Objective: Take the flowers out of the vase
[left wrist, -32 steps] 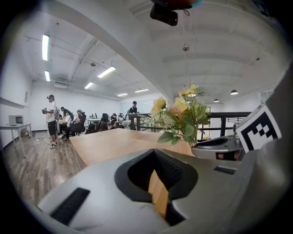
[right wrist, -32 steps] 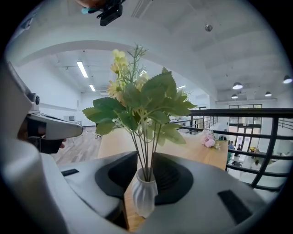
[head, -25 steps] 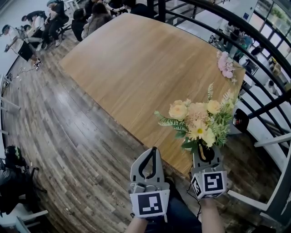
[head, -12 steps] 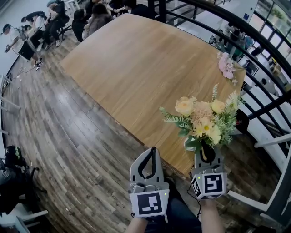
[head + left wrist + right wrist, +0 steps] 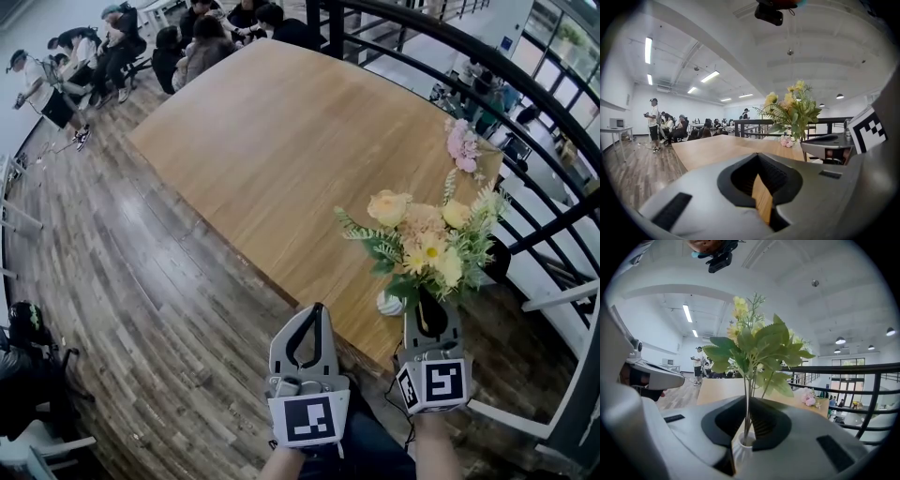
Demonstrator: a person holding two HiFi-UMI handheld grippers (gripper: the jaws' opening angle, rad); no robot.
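Right gripper (image 5: 429, 309): jaws have just been closing, now clamped on thin green stems of yellow flowers (image 5: 427, 246), just above mouth of white ribbed vase (image 5: 740, 453). Stem ends inside vase neck. Vase at near edge of bench (image 5: 272, 141). Left gripper (image 5: 317, 317): jaws together, nothing held, beside right gripper. Pink flowers (image 5: 462, 141) lie at far bench corner.
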